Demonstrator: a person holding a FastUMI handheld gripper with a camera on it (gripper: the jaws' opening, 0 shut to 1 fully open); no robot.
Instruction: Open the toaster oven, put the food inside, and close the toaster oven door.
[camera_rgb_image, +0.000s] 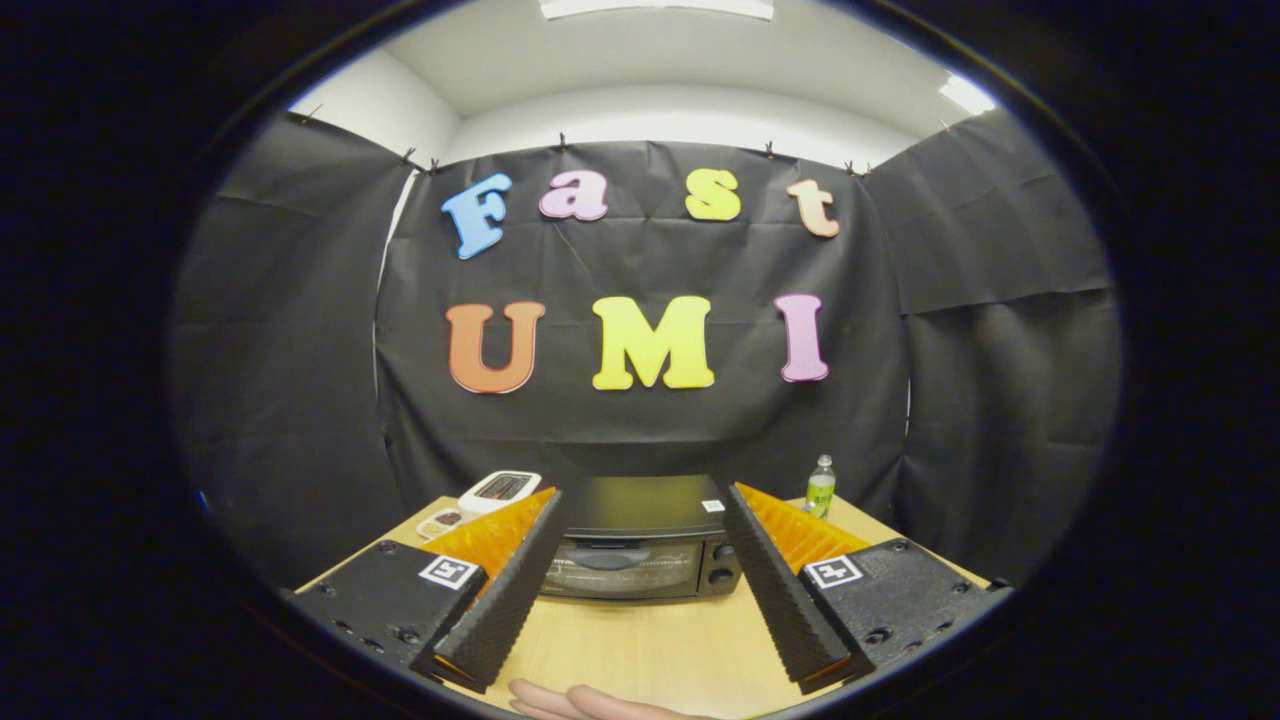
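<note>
Your gripper is held above the table with its two fingers spread wide apart, nothing between them but open air and bare wood. Neither pad is touching anything.

Straight ahead, framed right in the gap between your fingers, sits the toaster oven. It's black, squarely facing you, and its glass door is shut, the handle running across the top of the door. Two knobs are stacked on the panel at the right side of the door, close to your right finger's tip. The oven stands beyond the fingertips, apart from them, with a stretch of table in between.

Past your left finger, off to the left of the oven, there's a white pop-up toaster, and just in front of it a small plate with food on it; the food looks dark, but it's too small to tell what it is. The plate is near the table's left corner, partly hidden by your left finger.

Past your right finger, to the right of the oven, a small clear bottle with greenish liquid stands upright near the table's back edge.

Down close to you, behind the fingers, a hand rests at the table's near edge.
</note>
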